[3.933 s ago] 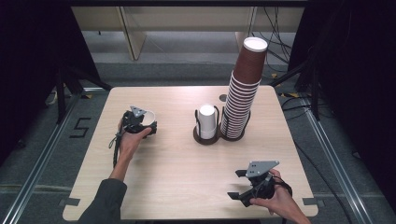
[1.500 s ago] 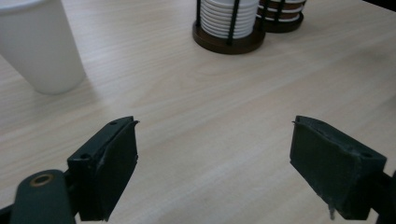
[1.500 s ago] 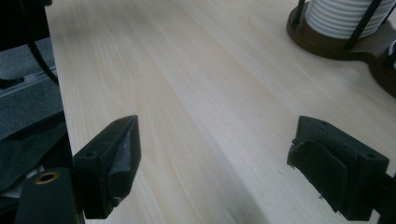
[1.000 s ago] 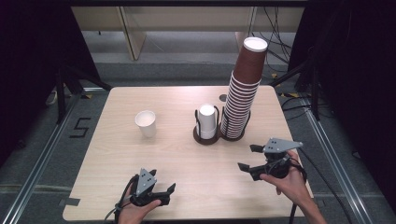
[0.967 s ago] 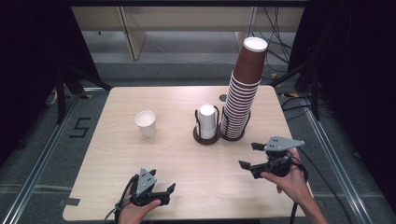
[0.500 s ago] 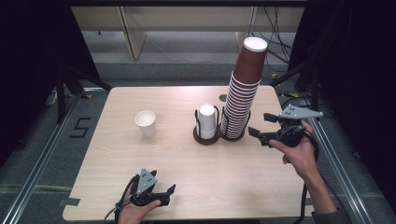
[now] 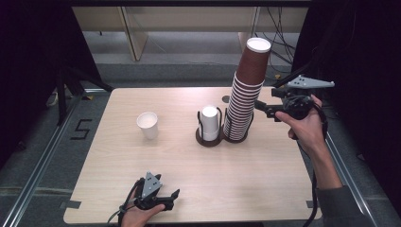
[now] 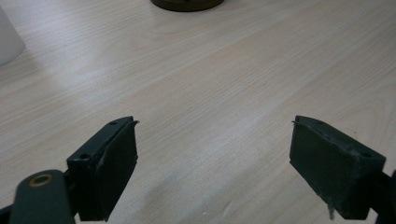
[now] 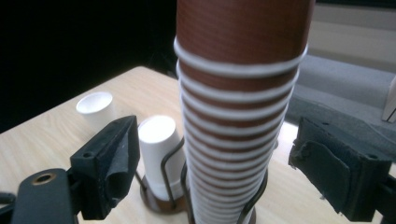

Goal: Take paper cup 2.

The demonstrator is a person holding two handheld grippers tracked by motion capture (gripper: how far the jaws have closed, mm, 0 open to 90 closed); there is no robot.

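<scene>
A tall stack of brown paper cups (image 7: 246, 94) stands in a wire holder (image 7: 235, 138) at the table's back right. My right gripper (image 7: 263, 108) is open and held up at the stack's right side, about mid-height. In the right gripper view the brown stack (image 9: 240, 116) stands between and just beyond the open jaws of the right gripper (image 9: 215, 126), touching neither. A short white cup stack (image 7: 209, 124) sits in the neighbouring holder. A single white cup (image 7: 147, 125) stands upright at the left. My left gripper (image 7: 172, 197) rests open near the front edge, with bare table between its jaws (image 8: 212, 126).
The wooden table (image 7: 189, 170) has wide bare room in the middle and front. The two-ring holder's base (image 8: 187, 3) and the single white cup (image 8: 7, 37) lie ahead of the left gripper. Dark floor and cables surround the table.
The left gripper let go of the single white cup and drew back to the front edge. The right gripper rose from the front right and moved back and up to the brown stack.
</scene>
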